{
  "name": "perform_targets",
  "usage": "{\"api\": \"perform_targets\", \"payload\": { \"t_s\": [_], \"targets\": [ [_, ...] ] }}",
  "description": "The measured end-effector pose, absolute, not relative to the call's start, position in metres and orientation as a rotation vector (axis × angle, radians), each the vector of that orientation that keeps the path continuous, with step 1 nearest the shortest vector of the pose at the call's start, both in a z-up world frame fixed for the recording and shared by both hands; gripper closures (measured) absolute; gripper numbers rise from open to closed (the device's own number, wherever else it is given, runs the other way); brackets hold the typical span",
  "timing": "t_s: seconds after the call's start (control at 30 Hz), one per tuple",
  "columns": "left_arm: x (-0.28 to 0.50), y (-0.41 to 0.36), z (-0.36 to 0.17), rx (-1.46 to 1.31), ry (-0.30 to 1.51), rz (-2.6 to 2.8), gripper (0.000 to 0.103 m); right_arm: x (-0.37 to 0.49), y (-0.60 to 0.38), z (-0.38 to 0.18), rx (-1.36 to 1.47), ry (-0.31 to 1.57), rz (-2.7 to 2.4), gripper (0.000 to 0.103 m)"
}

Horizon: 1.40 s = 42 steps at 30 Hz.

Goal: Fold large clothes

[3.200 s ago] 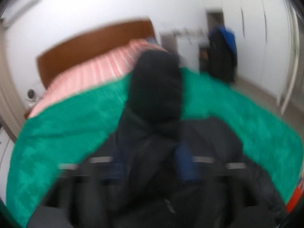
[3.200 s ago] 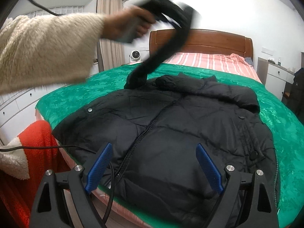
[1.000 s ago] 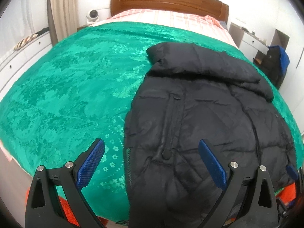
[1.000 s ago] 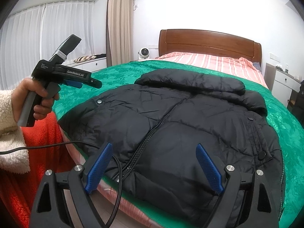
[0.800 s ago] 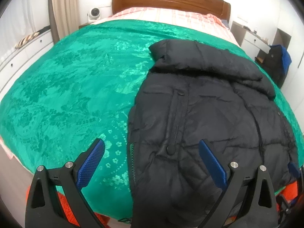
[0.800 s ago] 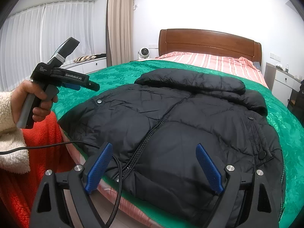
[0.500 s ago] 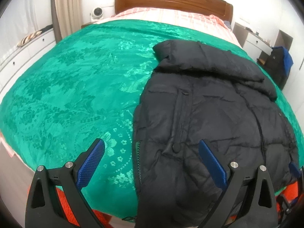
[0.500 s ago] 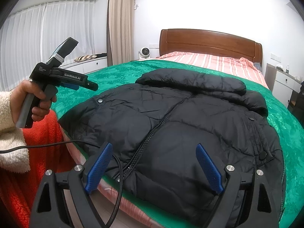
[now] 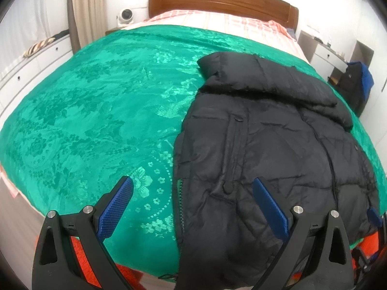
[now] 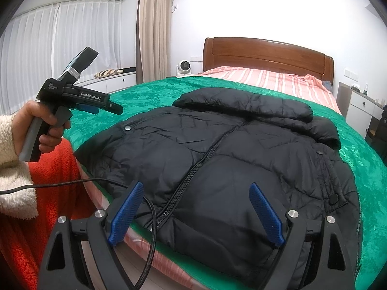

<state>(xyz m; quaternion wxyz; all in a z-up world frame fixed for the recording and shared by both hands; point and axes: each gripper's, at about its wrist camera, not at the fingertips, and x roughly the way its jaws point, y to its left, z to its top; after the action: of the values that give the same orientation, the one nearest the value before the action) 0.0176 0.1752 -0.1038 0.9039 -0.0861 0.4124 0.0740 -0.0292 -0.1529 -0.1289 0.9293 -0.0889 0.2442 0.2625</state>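
The black puffer jacket [image 10: 229, 159] lies flat on the green bedspread [image 9: 96, 111], collar toward the headboard, hem at the near edge. Both the left gripper [image 9: 193, 203] and right gripper [image 10: 196, 210] hover empty with fingers spread wide. The right one sits over the hem near the zip, seemingly nearer than the left, which straddles the jacket's left side edge.

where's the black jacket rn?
The black jacket lies flat on the green bedspread at the bed's near edge, collar toward the headboard, before both open grippers.
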Motion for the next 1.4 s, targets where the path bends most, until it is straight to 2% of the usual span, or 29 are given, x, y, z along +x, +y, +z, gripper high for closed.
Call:
{"api": "perform_targets", "payload": {
  "t_s": [0.77, 1.03, 1.1, 1.17, 1.4],
  "targets": [
    [0.013, 0.199, -0.127, -0.256, 0.91, 0.153, 0.004, -0.032, -0.151, -0.113, -0.187, 0.512, 0.521, 0.014],
    [-0.002, 0.203, -0.128, -0.304, 0.934, 0.016, 0.004, -0.037, -0.231, -0.073, -0.154, 0.506, 0.325, 0.014],
    [-0.006, 0.204, -0.132, -0.338, 0.955, -0.055, 0.004, -0.036, -0.264, -0.068, -0.135, 0.545, 0.222, 0.013],
    [-0.009, 0.205, -0.139, -0.382, 0.988, -0.117, 0.004, -0.033, -0.294, -0.071, -0.093, 0.611, 0.153, 0.007],
    [0.006, 0.196, -0.171, -0.379, 1.106, -0.146, 0.004, 0.001, -0.331, -0.116, 0.128, 0.883, 0.214, 0.007]
  ]
}}
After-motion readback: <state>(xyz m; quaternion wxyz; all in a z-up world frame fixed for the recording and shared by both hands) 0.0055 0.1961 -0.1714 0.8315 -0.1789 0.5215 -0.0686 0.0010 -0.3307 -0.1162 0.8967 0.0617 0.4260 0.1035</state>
